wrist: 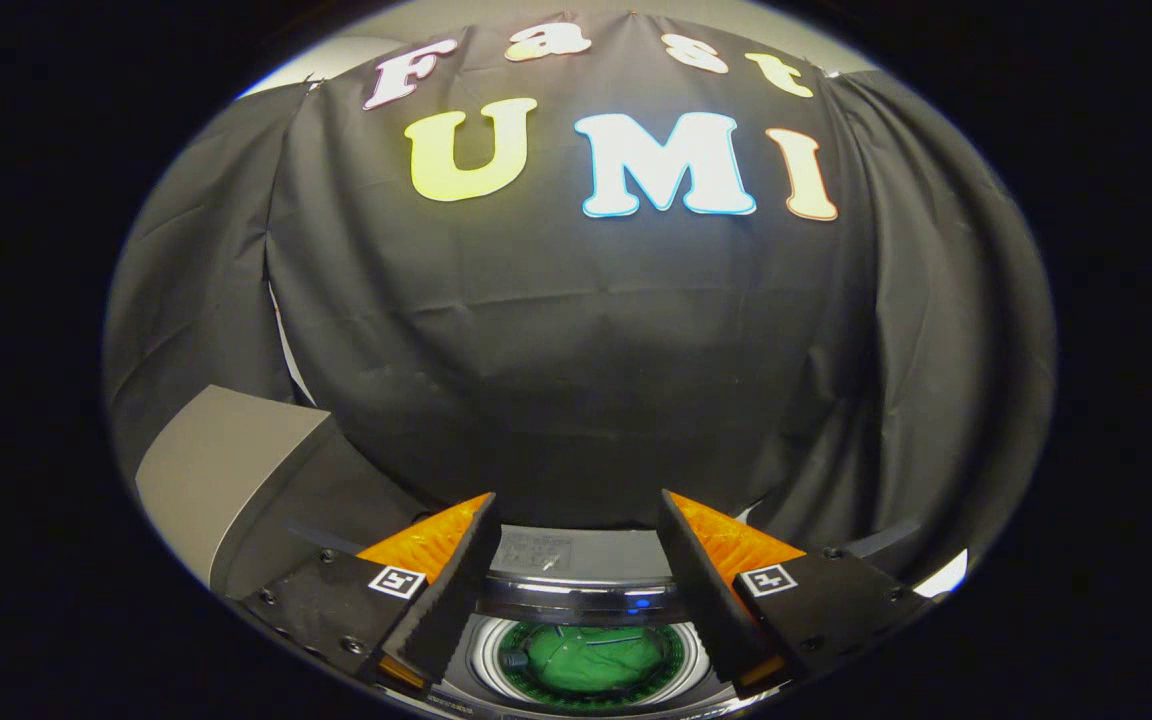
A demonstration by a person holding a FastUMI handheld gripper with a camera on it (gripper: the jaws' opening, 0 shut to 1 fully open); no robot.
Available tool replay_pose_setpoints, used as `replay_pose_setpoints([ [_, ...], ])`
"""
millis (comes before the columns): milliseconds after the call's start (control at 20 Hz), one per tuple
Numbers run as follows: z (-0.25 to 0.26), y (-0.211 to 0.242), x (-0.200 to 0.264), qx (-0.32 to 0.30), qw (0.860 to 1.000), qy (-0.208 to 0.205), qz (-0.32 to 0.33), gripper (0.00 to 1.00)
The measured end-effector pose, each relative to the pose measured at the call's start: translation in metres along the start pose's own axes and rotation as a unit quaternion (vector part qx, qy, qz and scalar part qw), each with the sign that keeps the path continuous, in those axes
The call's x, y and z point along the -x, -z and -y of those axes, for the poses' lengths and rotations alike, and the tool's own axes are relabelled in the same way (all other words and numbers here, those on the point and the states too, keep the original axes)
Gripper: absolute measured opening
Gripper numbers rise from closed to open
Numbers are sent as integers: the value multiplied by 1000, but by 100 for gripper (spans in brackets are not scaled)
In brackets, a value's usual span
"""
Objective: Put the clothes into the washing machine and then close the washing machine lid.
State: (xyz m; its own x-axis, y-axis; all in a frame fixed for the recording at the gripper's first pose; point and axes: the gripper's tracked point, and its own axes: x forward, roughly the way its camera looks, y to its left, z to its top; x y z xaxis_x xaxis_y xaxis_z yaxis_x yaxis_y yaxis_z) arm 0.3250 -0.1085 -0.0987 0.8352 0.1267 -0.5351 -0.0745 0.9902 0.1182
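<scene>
Two orange-and-black gripper fingers (576, 560) stand spread apart, gripping nothing, before draped black cloth walling the booth; a grey panel (216, 470) sits at far left. Between and just below them, the silver top-loading washing machine (576, 560) holds green clothes (591, 657) in its round drum.

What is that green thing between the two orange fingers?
In the gripper view, green clothing lies in the washing machine drum, below the open gripper, whose fingers touch nothing.
</scene>
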Motion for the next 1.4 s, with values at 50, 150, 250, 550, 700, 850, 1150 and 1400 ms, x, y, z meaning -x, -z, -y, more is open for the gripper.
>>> replay_pose_setpoints([
  [50,-1,4,3,3,1000,0,4,98],
  [150,-1,11,11,3,1000,2,15,98],
  [250,-2,19,19,0,1000,7,28,98],
  [550,-5,41,37,25,998,25,59,98],
  [700,-6,53,43,32,997,27,58,98],
  [850,-7,63,53,43,996,34,69,98],
  [1150,-25,90,79,47,995,28,85,99],
  [1400,-46,105,120,41,992,44,109,99],
])
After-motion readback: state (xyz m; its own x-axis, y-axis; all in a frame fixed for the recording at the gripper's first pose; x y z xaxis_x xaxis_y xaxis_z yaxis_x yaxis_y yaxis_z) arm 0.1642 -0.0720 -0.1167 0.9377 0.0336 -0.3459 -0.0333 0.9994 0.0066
